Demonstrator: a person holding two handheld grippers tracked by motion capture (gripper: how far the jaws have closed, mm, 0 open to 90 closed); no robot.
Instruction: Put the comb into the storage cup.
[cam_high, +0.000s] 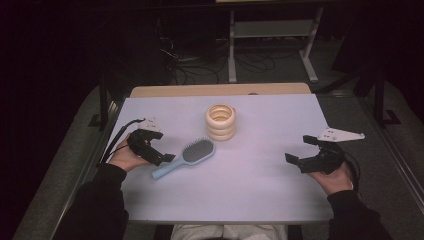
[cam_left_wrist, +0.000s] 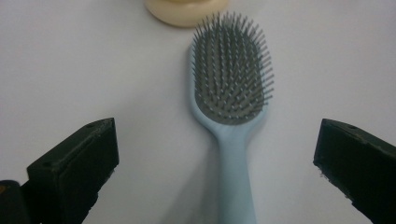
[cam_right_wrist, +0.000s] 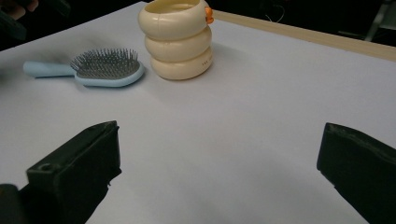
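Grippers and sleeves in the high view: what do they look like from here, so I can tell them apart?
Both are black two-jaw tools with blocky, squared jaws. The left gripper carries a small grey three-cornered plate and trails a black cable off the table's edge. The right gripper carries a larger, paler plate; its black cable loops by the wrist. The person's sleeves are dark, ending at the wrists.

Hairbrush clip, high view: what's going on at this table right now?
A person sits at a white table with a two-jaw gripper in each hand. The left gripper is open at the handle of a light blue hairbrush, which lies bristles up, the handle running between the jaws but not yet gripped. A cream ringed cup stands just beyond the brush. The right gripper waits open, off to the side.
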